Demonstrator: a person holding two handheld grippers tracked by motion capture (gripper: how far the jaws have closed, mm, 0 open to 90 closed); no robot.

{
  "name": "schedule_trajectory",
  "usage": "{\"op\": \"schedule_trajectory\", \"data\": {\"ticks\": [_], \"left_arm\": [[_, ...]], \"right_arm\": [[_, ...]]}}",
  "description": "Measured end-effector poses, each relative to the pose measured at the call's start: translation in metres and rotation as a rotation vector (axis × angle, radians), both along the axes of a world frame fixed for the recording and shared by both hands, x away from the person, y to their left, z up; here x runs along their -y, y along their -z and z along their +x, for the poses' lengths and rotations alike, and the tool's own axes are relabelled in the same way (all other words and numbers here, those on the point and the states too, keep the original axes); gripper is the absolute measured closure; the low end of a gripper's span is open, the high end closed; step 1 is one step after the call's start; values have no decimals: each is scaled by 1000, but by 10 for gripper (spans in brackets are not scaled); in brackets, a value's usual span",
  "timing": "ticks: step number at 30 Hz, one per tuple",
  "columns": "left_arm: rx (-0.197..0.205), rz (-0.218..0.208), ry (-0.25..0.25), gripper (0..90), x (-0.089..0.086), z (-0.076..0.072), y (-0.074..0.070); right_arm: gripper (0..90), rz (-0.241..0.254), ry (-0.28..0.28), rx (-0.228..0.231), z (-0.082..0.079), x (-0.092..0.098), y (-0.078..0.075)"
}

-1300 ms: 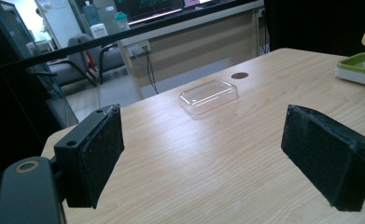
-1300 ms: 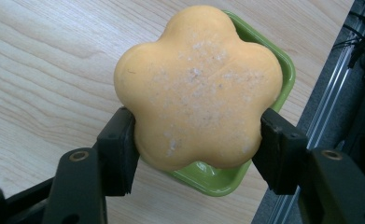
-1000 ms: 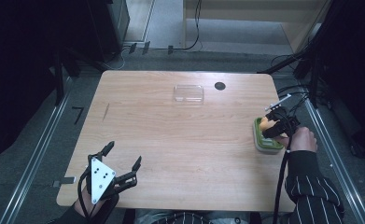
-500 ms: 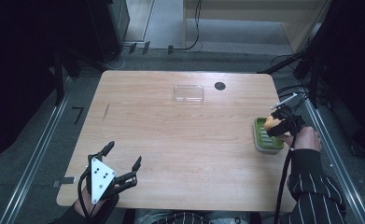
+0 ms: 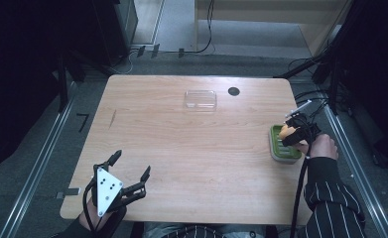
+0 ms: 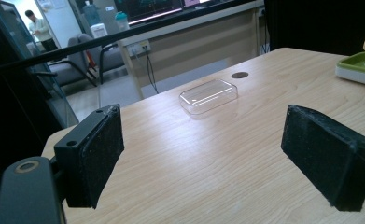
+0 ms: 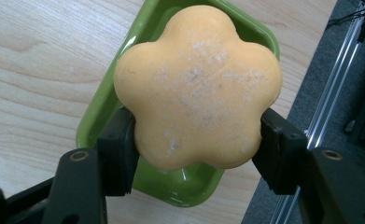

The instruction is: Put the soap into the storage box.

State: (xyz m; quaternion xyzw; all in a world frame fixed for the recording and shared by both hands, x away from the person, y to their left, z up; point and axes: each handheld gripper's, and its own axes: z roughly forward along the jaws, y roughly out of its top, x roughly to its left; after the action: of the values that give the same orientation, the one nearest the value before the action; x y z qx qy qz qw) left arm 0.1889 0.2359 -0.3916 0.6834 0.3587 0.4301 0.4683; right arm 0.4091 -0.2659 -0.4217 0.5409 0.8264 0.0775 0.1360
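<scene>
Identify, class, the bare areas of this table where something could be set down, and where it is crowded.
Free: the wide middle of the table, between the clear lid at the far edge and the left gripper near the front-left corner. Crowded: the right edge, where the right gripper holds orange soap over the green dish.

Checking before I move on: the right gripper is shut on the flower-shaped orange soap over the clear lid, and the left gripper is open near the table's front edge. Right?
Not quite. The right gripper is shut on the flower-shaped orange soap, but over the green dish, as the right gripper view shows. The clear lid lies apart. The left gripper is open near the front edge.
</scene>
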Motion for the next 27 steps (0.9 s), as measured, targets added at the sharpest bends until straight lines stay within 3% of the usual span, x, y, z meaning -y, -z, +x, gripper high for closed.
{"op": "schedule_trajectory", "data": {"ticks": [15,27], "left_arm": [[-1,-1,-2,135,0,0,0],[0,0,-1,135,0,0,0]], "right_arm": [[398,-21,-13,-66,10,-5,18],[397,-35,-26,-79,11,-6,26]]}}
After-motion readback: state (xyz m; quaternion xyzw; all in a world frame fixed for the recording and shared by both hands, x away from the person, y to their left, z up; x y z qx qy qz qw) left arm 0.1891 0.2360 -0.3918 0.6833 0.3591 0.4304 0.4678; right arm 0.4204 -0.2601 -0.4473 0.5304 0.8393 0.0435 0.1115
